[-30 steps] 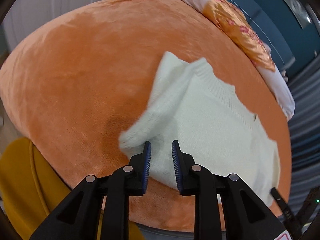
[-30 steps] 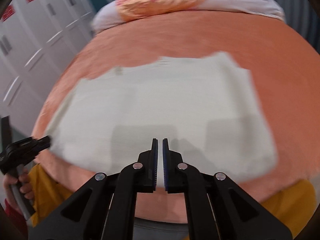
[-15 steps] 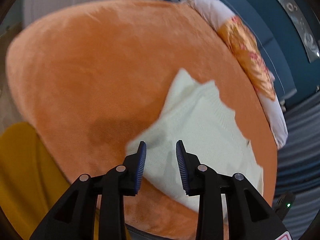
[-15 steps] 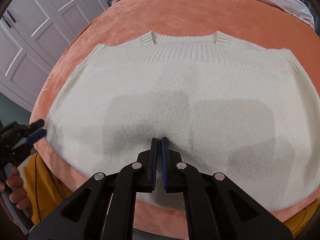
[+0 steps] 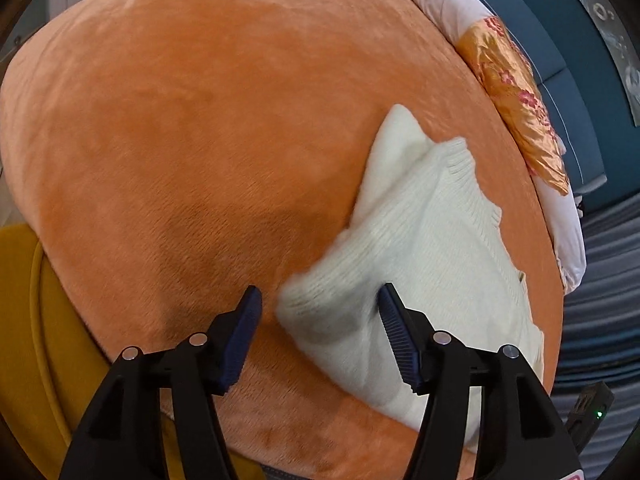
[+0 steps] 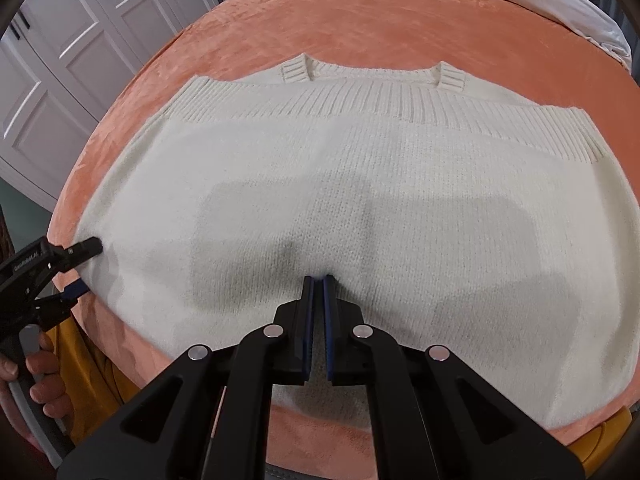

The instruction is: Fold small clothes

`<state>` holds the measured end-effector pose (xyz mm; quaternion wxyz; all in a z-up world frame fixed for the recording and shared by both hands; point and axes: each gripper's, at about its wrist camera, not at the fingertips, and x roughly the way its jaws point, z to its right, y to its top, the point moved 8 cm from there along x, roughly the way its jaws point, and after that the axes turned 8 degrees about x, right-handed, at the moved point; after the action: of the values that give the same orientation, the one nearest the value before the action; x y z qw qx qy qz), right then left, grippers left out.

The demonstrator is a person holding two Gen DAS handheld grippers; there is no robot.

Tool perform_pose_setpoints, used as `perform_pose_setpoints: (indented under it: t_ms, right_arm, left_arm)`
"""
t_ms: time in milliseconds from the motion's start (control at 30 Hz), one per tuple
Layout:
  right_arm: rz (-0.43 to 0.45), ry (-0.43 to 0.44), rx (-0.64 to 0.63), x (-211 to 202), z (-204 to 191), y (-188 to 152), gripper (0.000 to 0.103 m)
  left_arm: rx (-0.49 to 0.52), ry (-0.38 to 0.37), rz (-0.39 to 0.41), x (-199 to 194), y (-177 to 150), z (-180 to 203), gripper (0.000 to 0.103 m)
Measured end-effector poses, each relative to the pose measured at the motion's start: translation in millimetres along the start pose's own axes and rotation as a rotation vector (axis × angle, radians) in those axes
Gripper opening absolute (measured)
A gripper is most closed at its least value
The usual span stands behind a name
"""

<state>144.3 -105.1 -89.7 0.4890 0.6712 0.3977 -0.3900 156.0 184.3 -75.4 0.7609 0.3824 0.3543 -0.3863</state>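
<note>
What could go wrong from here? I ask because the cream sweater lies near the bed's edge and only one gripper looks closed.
1. The left gripper, its jaws opening around the sweater corner, may catch only the top layer, so the fold could skew.
2. The right gripper, shut at the near hem, seems to pinch little knit; it may slip.
3. The hem sits close to the orange blanket edge, so a pull could drag the sweater off.

Left tool (image 5: 318, 300) jaws opening wider around sweater (image 5: 420, 264) corner; right tool (image 6: 319, 280) lowered onto sweater, shut.
</note>
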Motion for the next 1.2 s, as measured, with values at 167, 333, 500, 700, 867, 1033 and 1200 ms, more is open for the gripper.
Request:
perform_pose_setpoints:
  t_ms: [167,333,500,700,867,1033,1200]
  right_arm:
    - [0.01,0.014,0.01,-1.5,0.0,-0.8,0.003]
    - [0.029,0.106,0.094,-18.3,7.8,-5.1,0.009]
    - [0.073,0.119,0.136,-48.0,32.0,-22.2,0.033]
    - [0.133,0.069,0.194,-83.6,86.7,-47.1,0.033]
    - [0.175,0.049,0.326,-110.5,145.4,-67.5,0.034]
    - [0.201,0.027,0.41,-124.5,188.9,-83.1,0.034]
    - [0.219,0.056,0.496,-134.7,214.2,-94.2,0.034]
  left_arm:
    - [0.057,-0.066,-0.002,-9.4,6.2,20.4,0.018]
    - [0.206,-0.105,0.075,-44.1,12.4,74.0,0.014]
    - [0.421,-0.15,0.151,-76.6,5.7,157.6,0.012]
    - [0.632,-0.262,0.168,-89.3,-27.8,268.9,0.012]
    - [0.799,-0.311,0.114,-69.0,-82.1,343.5,0.012]
    - [0.938,-0.297,0.0,-14.0,-147.8,389.2,0.012]
    - [1.063,-0.156,-0.122,60.8,-197.0,388.2,0.013]
